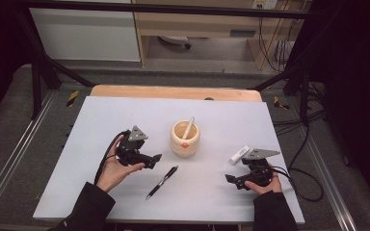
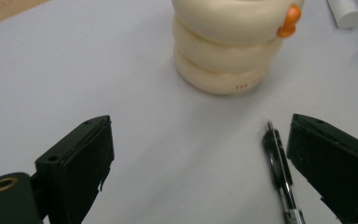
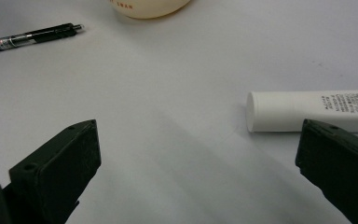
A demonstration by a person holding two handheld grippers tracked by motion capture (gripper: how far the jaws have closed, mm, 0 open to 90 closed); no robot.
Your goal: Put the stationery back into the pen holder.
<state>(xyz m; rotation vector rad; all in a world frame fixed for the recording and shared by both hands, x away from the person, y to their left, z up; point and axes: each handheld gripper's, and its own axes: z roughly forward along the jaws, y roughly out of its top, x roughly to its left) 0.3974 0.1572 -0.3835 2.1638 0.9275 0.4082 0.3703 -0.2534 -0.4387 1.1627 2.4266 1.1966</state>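
Left hand-held gripper (image 1: 158, 158) released, jaws wide, nothing between pads. Black click pen (image 1: 162, 182) flat on white bench (image 1: 101, 120), just beside left gripper's jaw. Cream ribbed ceramic holder (image 1: 185, 139) mid-bench, white stick (image 1: 188, 127) inside. White plastic tube (image 1: 239, 154) near right hand-held gripper (image 1: 230, 179), released, empty.

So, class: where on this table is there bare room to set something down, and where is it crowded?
Free: the far strip of the table behind the cup, and the near edge right of the pen. Crowded: the middle, between the left gripper, cup, pen, white tube and right gripper.
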